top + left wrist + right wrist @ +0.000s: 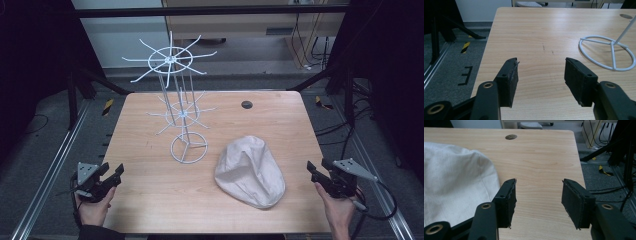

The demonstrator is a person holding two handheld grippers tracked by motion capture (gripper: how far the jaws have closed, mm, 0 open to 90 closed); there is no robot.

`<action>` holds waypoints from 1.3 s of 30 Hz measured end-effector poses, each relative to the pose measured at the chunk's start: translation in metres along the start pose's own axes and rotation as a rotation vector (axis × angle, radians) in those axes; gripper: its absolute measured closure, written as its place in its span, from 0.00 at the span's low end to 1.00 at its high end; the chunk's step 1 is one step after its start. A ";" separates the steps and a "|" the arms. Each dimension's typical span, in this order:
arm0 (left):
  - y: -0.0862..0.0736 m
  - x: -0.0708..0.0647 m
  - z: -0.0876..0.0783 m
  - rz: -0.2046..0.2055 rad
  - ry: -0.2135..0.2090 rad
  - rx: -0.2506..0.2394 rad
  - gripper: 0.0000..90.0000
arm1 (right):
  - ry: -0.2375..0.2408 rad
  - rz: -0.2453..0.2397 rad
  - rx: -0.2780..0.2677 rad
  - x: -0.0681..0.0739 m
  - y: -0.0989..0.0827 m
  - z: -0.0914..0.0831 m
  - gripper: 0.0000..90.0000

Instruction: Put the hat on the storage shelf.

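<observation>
- A white wire rack (182, 112) stood upright on the wooden desk (150, 185), its ring base (607, 53) resting flat and two tiers of spokes fanning out above.
- A cream cloth cap (250, 171) lay flat on the desk just beside the rack's base, on the person's right, apart from it.
- The left gripper (111, 176) was held at the desk's near left edge, well apart from the rack, jaws spread wide with nothing between them.
- The right gripper (315, 172) was held at the near right edge, beyond the cap from the rack, jaws likewise parted and empty.
- A small dark round insert (246, 104) sat in the desk behind the rack, to its right.
</observation>
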State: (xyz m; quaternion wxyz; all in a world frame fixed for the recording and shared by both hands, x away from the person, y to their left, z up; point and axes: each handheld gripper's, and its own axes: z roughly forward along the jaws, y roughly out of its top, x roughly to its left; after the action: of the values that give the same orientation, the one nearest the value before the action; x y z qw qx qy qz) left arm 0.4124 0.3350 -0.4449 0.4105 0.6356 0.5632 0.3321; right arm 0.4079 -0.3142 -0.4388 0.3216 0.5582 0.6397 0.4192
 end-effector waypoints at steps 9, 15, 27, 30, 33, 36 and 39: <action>-0.001 -0.001 0.001 0.012 0.005 0.000 0.45 | 0.038 -0.003 -0.005 -0.001 0.007 -0.009 0.48; -0.002 -0.004 0.007 0.046 0.013 0.025 0.39 | 0.112 -0.016 0.011 0.012 0.019 -0.013 0.45; -0.005 -0.002 0.012 0.058 0.023 0.053 0.35 | 0.222 -0.135 0.052 0.053 0.044 -0.011 0.43; -0.006 -0.001 0.013 0.058 0.024 0.064 0.34 | 0.244 -0.160 0.057 0.063 0.051 -0.011 0.43; -0.006 -0.001 0.015 0.057 0.028 0.073 0.33 | 0.259 -0.183 0.074 0.072 0.054 -0.009 0.43; -0.006 0.000 0.015 0.058 0.029 0.074 0.33 | 0.277 -0.208 0.097 0.081 0.058 -0.005 0.43; -0.006 0.000 0.015 0.057 0.031 0.074 0.33 | 0.288 -0.218 0.107 0.088 0.059 -0.002 0.44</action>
State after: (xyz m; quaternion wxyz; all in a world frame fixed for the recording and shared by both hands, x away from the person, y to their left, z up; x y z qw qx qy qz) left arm 0.4231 0.3328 -0.4572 0.3684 0.6610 0.5629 0.3323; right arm 0.4171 -0.2268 -0.3799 0.2401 0.4363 0.7571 0.4228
